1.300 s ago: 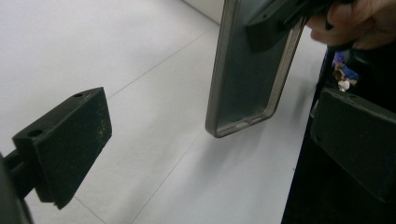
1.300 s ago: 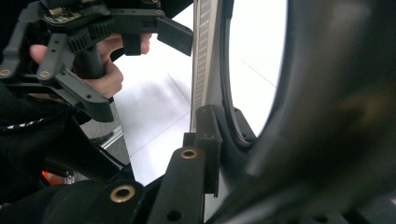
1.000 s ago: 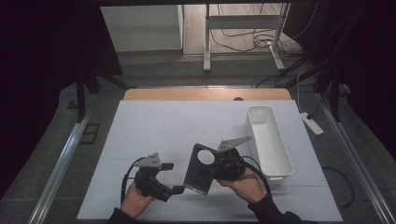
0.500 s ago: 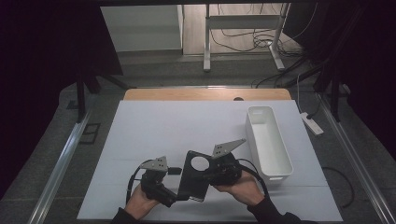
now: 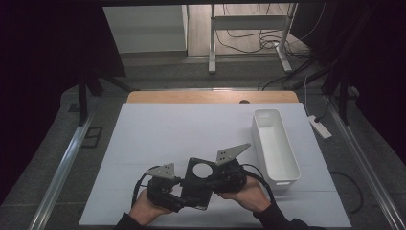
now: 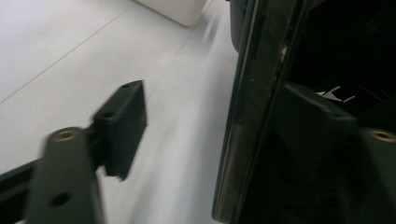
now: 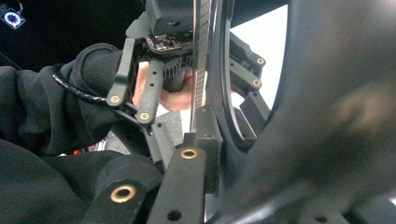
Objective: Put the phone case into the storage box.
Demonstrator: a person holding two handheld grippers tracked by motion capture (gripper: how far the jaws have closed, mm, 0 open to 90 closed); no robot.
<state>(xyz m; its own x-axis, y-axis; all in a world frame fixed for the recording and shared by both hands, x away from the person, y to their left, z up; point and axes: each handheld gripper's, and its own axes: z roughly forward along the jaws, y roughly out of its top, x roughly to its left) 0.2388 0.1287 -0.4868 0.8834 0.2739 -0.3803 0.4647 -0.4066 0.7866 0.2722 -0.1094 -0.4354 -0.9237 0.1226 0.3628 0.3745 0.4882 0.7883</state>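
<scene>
plate (image 5: 198,184): black | bin (image 5: 274,146): white | table (image 5: 158,139): pale grey | tongs (image 5: 179,188): black

In the high view, the black plate (image 5: 198,183) near the desk's front edge hides the fingertips of both hand-held grippers, so their hold on it cannot be read there. In the left gripper view the plate's edge (image 6: 247,107) covers the far pad, and the near pad (image 6: 122,125) is blurred. The white bin (image 6: 175,8) is cut off by the top edge.
</scene>
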